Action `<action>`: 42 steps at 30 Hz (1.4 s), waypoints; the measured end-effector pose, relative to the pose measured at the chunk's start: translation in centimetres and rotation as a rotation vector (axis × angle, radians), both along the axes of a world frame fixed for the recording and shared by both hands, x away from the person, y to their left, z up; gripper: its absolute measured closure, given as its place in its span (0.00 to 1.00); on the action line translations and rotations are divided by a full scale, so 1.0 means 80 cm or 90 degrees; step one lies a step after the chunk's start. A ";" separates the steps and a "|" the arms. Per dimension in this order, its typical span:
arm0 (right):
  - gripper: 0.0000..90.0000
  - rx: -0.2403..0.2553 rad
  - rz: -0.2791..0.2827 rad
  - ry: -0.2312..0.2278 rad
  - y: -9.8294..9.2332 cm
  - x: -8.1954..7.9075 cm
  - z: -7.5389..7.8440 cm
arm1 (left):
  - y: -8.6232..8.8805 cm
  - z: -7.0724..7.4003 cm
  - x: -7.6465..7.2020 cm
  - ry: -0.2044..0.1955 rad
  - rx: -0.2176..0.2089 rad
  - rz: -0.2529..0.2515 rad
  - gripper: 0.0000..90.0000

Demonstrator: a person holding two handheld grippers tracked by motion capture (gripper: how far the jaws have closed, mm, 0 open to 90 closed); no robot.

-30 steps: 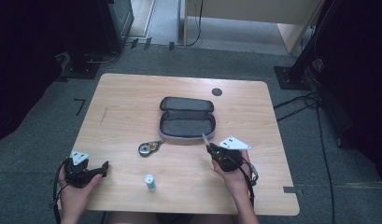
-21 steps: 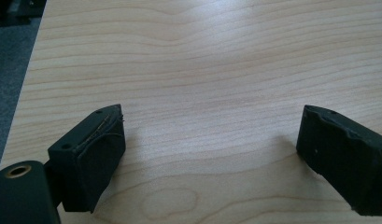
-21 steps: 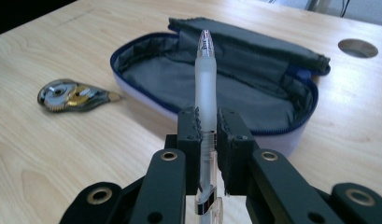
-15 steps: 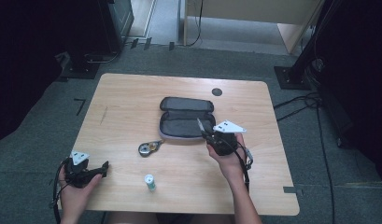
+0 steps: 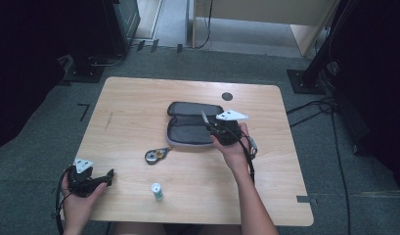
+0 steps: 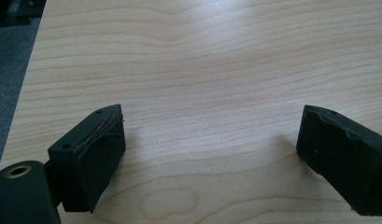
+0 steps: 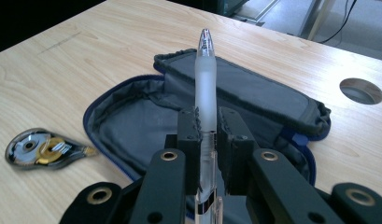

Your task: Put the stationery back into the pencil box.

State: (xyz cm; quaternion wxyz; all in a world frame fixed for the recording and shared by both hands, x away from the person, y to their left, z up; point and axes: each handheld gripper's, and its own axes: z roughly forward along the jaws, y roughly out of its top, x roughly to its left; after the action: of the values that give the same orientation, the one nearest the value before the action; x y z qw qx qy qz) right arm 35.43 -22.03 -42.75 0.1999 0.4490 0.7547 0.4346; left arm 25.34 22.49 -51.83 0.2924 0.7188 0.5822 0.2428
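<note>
Your right gripper [image 7: 208,140] is pinching a pen [image 7: 206,88] between its pads, gripped low on the barrel so that most of the frosted shaft stands proud of the jaws with the clear tip leading. That hold suits a lengthwise lay-in: the free end can enter the pencil case [image 5: 193,128] first. In the high view the right gripper [image 5: 213,128] sits over the near half of the case, with the pen [image 5: 205,118] angled toward the far left.

The case lies unzipped and folded flat near the middle of the table [image 5: 139,98], its grey lining up and both halves exposed, so nothing has to be held apart to receive the pen. I judge the pen is being carried to the case and is not yet set down; whether its tip already touches the lining I cannot tell from these angles.

Your left gripper [image 5: 102,178] rests at the near left corner, well apart from the work, with its jaws spread and nothing between them; its own view shows bare wood grain between the pads [image 6: 97,154].

Two loose items wait near the case: a correction tape dispenser [image 5: 156,155] just beside its near left corner, and a small white and green tube [image 5: 157,191] standing nearer to you
</note>
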 end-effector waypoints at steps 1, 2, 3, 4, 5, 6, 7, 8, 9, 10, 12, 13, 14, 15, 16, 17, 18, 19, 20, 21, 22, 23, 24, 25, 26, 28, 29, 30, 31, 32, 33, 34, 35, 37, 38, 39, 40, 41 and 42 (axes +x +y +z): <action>0.89 0.000 -0.002 0.000 0.001 0.004 0.000 | 0.000 0.000 0.000 0.000 0.000 0.000 0.09; 0.89 0.001 -0.001 0.001 0.002 0.007 0.001 | 0.000 0.000 0.000 0.000 0.000 0.000 0.09; 0.89 0.003 -0.002 0.002 0.004 0.010 0.001 | 0.000 0.000 0.000 0.000 0.000 0.000 0.09; 0.89 0.002 0.000 0.002 0.006 0.013 0.002 | 0.000 0.000 0.000 0.000 0.000 0.000 0.09; 0.89 -0.002 0.002 0.002 0.008 0.016 0.002 | 0.000 0.000 0.000 0.000 0.000 0.000 0.09; 0.89 -0.006 0.003 0.001 0.010 0.019 0.002 | 0.000 0.000 0.000 0.000 0.000 0.000 0.09; 0.89 -0.010 0.005 0.001 0.011 0.022 0.002 | 0.000 0.000 0.000 0.000 0.000 0.000 0.09; 0.89 -0.014 0.008 -0.001 0.013 0.026 0.001 | 0.000 0.000 0.000 0.000 0.000 0.000 0.09; 0.89 -0.016 0.009 0.001 0.015 0.029 0.001 | 0.000 0.000 0.000 0.000 0.000 -0.001 0.09; 0.89 -0.015 0.008 0.001 0.016 0.033 0.001 | 0.000 0.000 0.000 0.000 0.000 -0.001 0.09; 0.89 -0.016 0.010 0.002 0.017 0.039 0.000 | 0.000 0.000 0.000 0.000 0.000 -0.001 0.09; 0.89 -0.017 0.009 0.001 0.017 0.042 -0.001 | 0.000 0.000 0.000 0.000 0.000 -0.001 0.09; 0.89 -0.018 0.009 0.000 0.018 0.045 -0.001 | 0.000 0.000 0.000 0.000 0.000 -0.001 0.09; 0.89 -0.018 0.010 0.000 0.018 0.047 -0.001 | 0.000 0.000 0.000 0.000 0.000 -0.002 0.09; 0.89 -0.019 0.010 -0.001 0.018 0.049 -0.002 | 0.000 0.000 0.000 0.000 0.000 -0.002 0.09; 0.89 -0.017 0.009 -0.003 0.017 0.051 -0.002 | 0.000 0.000 0.000 0.000 0.000 -0.002 0.09; 0.89 -0.014 0.010 -0.004 0.017 0.053 -0.002 | 0.000 0.000 0.000 0.000 0.000 -0.002 0.09; 0.89 -0.009 0.010 -0.005 0.016 0.055 -0.002 | 0.000 0.000 0.000 0.000 0.000 -0.002 0.09; 0.89 -0.006 0.010 -0.009 0.016 0.056 -0.003 | 0.000 0.000 0.000 0.000 0.000 -0.002 0.09; 0.89 -0.010 0.012 -0.009 0.015 0.058 -0.003 | 0.000 0.000 0.000 0.000 0.000 -0.002 0.09; 0.89 -0.015 0.013 -0.009 0.015 0.059 -0.004 | 0.000 0.000 0.000 0.000 0.000 -0.002 0.09; 0.89 -0.020 0.017 -0.007 0.016 0.060 -0.005 | 0.000 0.000 0.000 0.000 0.000 -0.002 0.09; 0.89 -0.028 0.021 -0.007 0.017 0.060 -0.006 | 0.000 0.000 0.000 0.000 0.000 -0.002 0.09; 0.89 -0.035 0.028 -0.004 0.018 0.060 -0.008 | 0.000 0.000 0.000 0.000 0.000 -0.002 0.09; 0.89 -0.042 0.034 -0.001 0.020 0.060 -0.011 | 0.000 0.000 0.000 0.000 0.000 -0.002 0.09; 0.89 -0.055 0.049 0.003 0.022 0.060 -0.015 | 0.000 0.000 0.000 0.000 0.000 -0.002 0.09; 0.89 -0.058 0.056 0.005 0.023 0.059 -0.017 | 0.000 0.000 0.000 0.000 0.000 -0.002 0.09; 0.89 -0.059 0.058 0.002 0.024 0.059 -0.019 | 0.000 0.000 0.000 0.000 0.000 -0.002 0.09; 0.89 -0.059 0.061 0.005 0.024 0.059 -0.022 | 0.000 0.000 0.000 0.000 -0.001 -0.002 0.09; 0.89 -0.060 0.063 0.012 0.025 0.058 -0.024 | 0.000 0.000 0.000 0.000 -0.001 -0.002 0.09; 0.89 -0.060 0.068 0.016 0.025 0.057 -0.026 | 0.000 0.000 0.000 0.000 -0.001 -0.002 0.09; 0.89 -0.062 0.077 0.014 0.026 0.057 -0.029 | 0.000 0.000 0.000 0.000 -0.001 -0.002 0.09; 0.89 -0.066 0.083 0.019 0.027 0.057 -0.031 | 0.000 0.000 0.000 0.000 0.000 -0.002 0.09; 0.89 -0.074 0.098 0.026 0.030 0.057 -0.035 | 0.000 0.000 0.000 0.000 0.000 -0.003 0.09; 0.88 -0.075 0.098 0.031 0.031 0.056 -0.036 | 0.000 0.000 0.000 0.000 0.000 -0.003 0.09; 0.88 -0.074 0.099 0.033 0.033 0.056 -0.038 | 0.000 0.000 0.000 -0.001 0.000 -0.002 0.09; 0.88 -0.074 0.099 0.031 0.033 0.056 -0.039 | 0.000 0.000 0.000 0.000 0.000 -0.003 0.09; 0.88 -0.070 0.101 0.034 0.034 0.056 -0.039 | 0.000 0.000 0.000 0.000 0.000 -0.003 0.09; 0.88 -0.070 0.102 0.035 0.035 0.056 -0.040 | 0.000 0.000 0.000 0.000 0.000 -0.003 0.09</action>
State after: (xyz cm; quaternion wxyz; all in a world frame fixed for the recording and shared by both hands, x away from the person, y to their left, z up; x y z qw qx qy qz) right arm 39.89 -19.23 -45.99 0.1679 0.3876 0.8160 0.3947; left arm 25.33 22.46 -51.83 0.2927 0.7201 0.5807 0.2419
